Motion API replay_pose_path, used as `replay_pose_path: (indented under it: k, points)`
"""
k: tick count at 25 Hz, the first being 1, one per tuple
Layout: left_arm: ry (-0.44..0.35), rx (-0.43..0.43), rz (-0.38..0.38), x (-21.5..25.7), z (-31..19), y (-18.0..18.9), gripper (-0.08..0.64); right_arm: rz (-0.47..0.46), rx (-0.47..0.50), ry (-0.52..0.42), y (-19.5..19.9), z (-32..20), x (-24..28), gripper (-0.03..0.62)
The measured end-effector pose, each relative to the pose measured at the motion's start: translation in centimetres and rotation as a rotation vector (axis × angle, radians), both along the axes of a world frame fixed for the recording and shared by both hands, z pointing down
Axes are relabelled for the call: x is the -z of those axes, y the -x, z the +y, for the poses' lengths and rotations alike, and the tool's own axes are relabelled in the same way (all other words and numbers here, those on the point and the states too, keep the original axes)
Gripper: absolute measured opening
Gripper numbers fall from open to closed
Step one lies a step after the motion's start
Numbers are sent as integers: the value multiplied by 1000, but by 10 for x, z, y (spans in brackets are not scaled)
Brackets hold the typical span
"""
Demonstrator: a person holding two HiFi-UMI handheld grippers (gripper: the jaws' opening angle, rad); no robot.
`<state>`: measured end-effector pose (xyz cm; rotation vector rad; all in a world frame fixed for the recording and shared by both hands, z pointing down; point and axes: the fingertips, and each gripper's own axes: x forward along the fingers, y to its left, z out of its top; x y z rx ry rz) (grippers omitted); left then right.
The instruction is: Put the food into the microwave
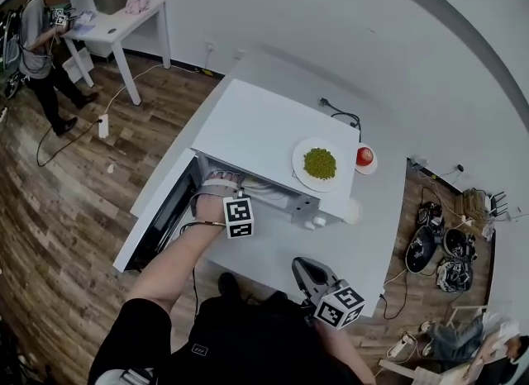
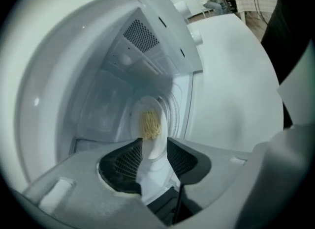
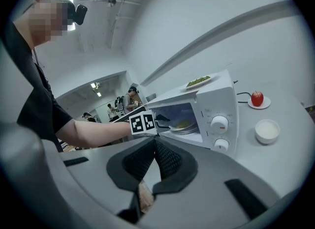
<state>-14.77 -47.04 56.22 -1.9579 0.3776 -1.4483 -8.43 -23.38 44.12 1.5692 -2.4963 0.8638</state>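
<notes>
The white microwave [image 1: 248,127] stands on the table with its door [image 1: 153,226] swung open. My left gripper [image 1: 221,181] reaches into the cavity. In the left gripper view its jaws [image 2: 154,147] stand apart on either side of the near rim of a white plate of yellow noodles [image 2: 150,125], which rests on the turntable. The right gripper view shows that plate [image 3: 184,126] inside the oven and the left gripper [image 3: 162,120] at its edge. My right gripper [image 1: 302,266] hovers near the table's front, shut [image 3: 155,144] and empty.
On the microwave's top lies a plate of green food [image 1: 320,163]. A red apple [image 1: 364,156] on a saucer and a white bowl [image 1: 353,210] sit right of the oven. A person stands by a far table [image 1: 124,20]. Cables and gear lie on the floor at right.
</notes>
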Motion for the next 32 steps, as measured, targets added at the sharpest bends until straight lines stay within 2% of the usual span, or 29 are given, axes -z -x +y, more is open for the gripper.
replay_pose_path:
  k: [3, 6, 9, 15, 17, 19, 22, 24, 27, 32]
  points:
    - [85, 67, 126, 18, 29, 0, 156, -1, 18, -21, -4, 3, 5, 14]
    - [146, 96, 231, 41, 70, -5, 156, -6, 56, -55, -8, 7, 13, 14]
    - [229, 151, 370, 67, 116, -12, 155, -10, 99, -107, -14, 18, 29, 14]
    - [341, 235, 611, 122, 209, -40, 118, -16, 134, -188, -53, 72, 54, 14]
    - [421, 253, 701, 137, 247, -56, 101, -51, 132, -195, -71, 97, 59, 14]
    - [540, 270, 817, 154, 284, -71, 78, -77, 130, -206, -84, 120, 63, 14]
    - [694, 284, 1001, 184, 326, -91, 32, -72, 137, -219, -103, 149, 64, 14]
    - [705, 271, 1060, 201, 346, -101, 17, -62, 141, -219, -115, 163, 64, 14]
    - [660, 215, 1072, 223, 371, -108, 9, -72, 137, -238, -122, 177, 72, 14]
    - [658, 147, 1136, 257, 401, -107, 9, -66, 98, -316, -130, 192, 107, 14]
